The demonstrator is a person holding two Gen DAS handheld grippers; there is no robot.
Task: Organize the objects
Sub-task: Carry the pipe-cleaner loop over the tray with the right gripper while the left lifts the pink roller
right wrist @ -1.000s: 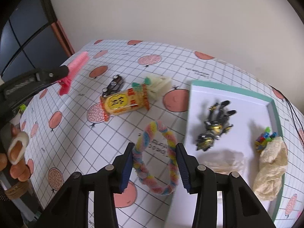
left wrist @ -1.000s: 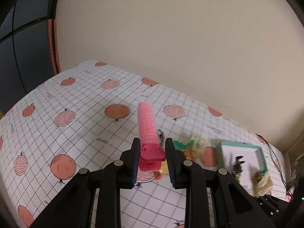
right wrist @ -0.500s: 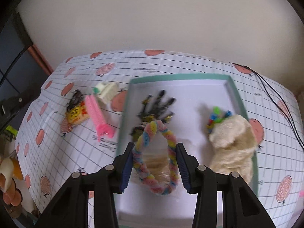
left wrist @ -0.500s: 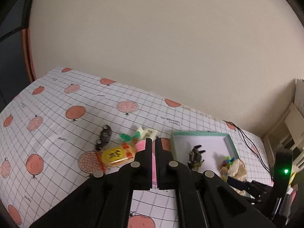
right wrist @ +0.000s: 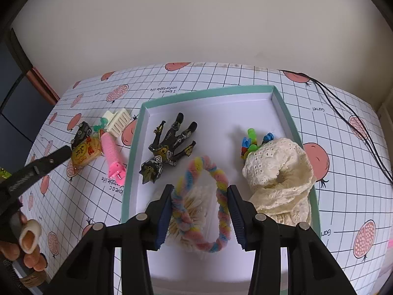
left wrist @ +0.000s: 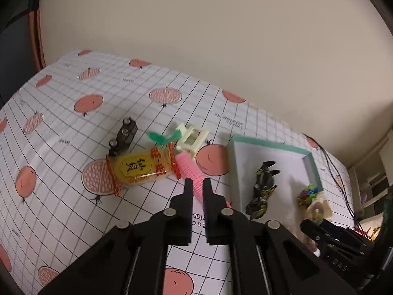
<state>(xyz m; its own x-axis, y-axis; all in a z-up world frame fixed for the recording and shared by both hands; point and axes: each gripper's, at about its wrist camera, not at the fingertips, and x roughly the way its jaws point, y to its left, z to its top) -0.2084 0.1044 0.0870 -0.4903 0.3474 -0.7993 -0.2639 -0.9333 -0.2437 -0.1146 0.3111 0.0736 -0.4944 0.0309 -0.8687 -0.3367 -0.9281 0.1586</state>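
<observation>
My right gripper (right wrist: 199, 191) is shut on a pastel braided hair ring (right wrist: 203, 164) and holds it over the teal-rimmed white tray (right wrist: 208, 92). Under the ring lies a cream bristly pack (right wrist: 194, 201). A black-and-gold figure (right wrist: 169, 147), coloured clips (right wrist: 250, 142) and a cream lace scrunchie (right wrist: 277, 177) rest in the tray. A pink hair roller (left wrist: 186, 167) lies on the tablecloth left of the tray (left wrist: 270, 145), beside a yellow snack packet (left wrist: 137, 167). My left gripper (left wrist: 197, 184) hovers short of the roller, shut and holding nothing.
A black toy car (left wrist: 122, 135), a cream hair claw (left wrist: 191, 137) and a green piece (left wrist: 159, 136) lie beyond the snack packet. A black cable (right wrist: 343, 103) crosses the table's far right. A hand (right wrist: 27, 238) shows at lower left. The wall stands close behind the table.
My right gripper carried the hair ring from the tablecloth to over the tray. My left gripper let go of the pink roller, which now lies by the snack packet, and its jaws closed.
</observation>
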